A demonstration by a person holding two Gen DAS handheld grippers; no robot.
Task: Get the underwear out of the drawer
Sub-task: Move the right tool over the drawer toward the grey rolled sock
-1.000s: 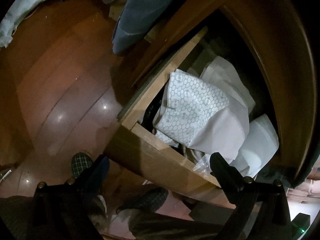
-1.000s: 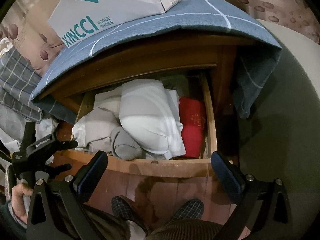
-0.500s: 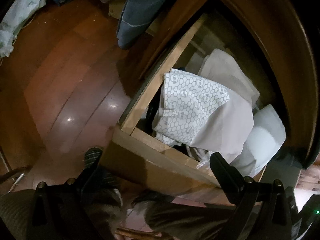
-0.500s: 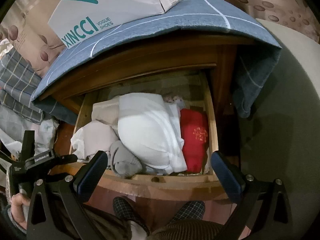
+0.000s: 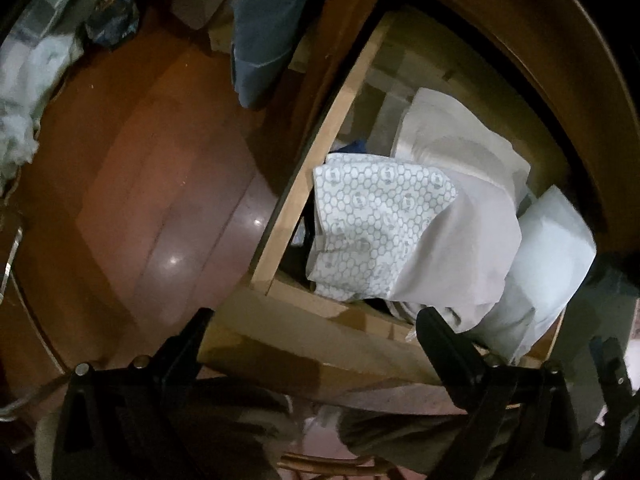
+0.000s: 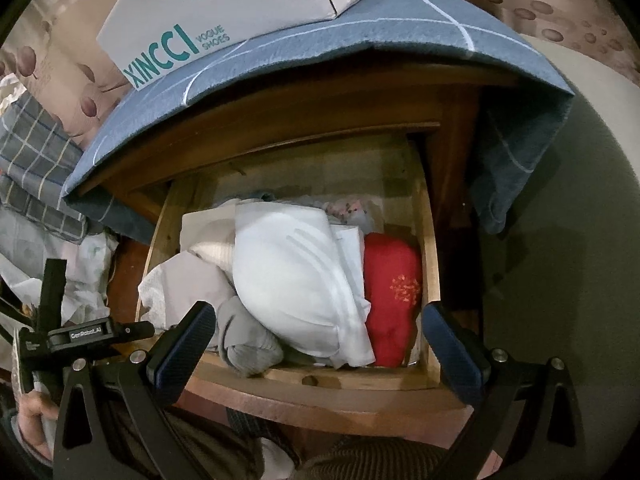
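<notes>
both tongs, left tongs [image 5: 312,340] and right tongs [image 6: 316,340], gape wide, empty, hovering over the drawer [image 6: 320,378] front. folded underwear [image 6: 296,276] fills it; lower layers are hidden. a hand [image 6: 30,420] is cut off.

The wooden drawer [image 6: 312,376] stands pulled open, crammed with folded underwear: a white bundle [image 6: 296,280] in the middle, a red piece [image 6: 394,300] at its right side.

Left wrist view: above drawer [image 5: 280,216], off its left corner, looking steeply down, close. Right wrist view: facing drawer [image 6: 320,376] front squarely, tilted down, near. Shared: drawer interior, white folded cloth [image 6: 296,276].
</notes>
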